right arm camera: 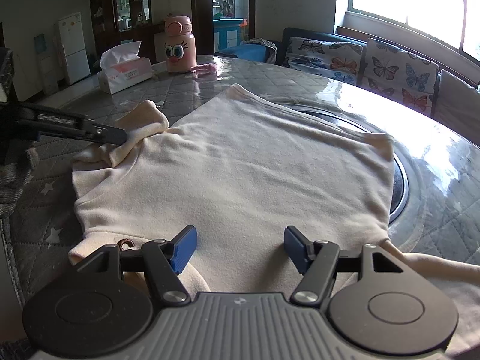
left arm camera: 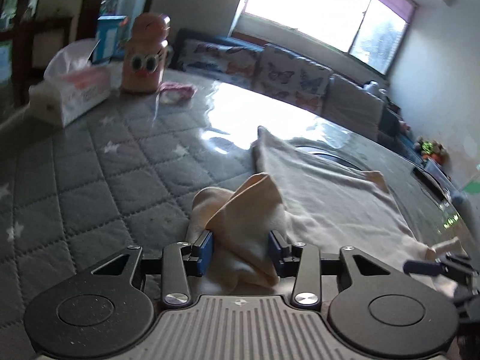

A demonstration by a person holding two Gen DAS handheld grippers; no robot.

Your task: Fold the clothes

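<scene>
Cream fleece garment [right arm camera: 240, 162], lying flat and face-down-or-up (cannot tell which) across the grey quilted table cover [right arm camera: 45, 198], one edge reaching over a dark round inset in the tabletop. It is looking soft, light and limp, likely to sag and drag rather than hold a crease, so it is best taken at seams, cuffs or corners where the cloth is doubled. The left gripper [left arm camera: 240, 250] is sitting with its blue pads either side of a bunched sleeve [left arm camera: 240, 210]; the pads are standing apart around the bulk, so a firm pinch is not certain. The right gripper [right arm camera: 240, 247] is hovering open over the near edge, holding nothing. The right wrist view is showing the whole spread body and the second sleeve trailing off at the right; the left wrist view is giving only the sleeve close up. Beyond: tissue box [right arm camera: 126, 72], pink cartoon-face bottle [right arm camera: 180, 48], butterfly-print sofa [right arm camera: 375, 63].
</scene>
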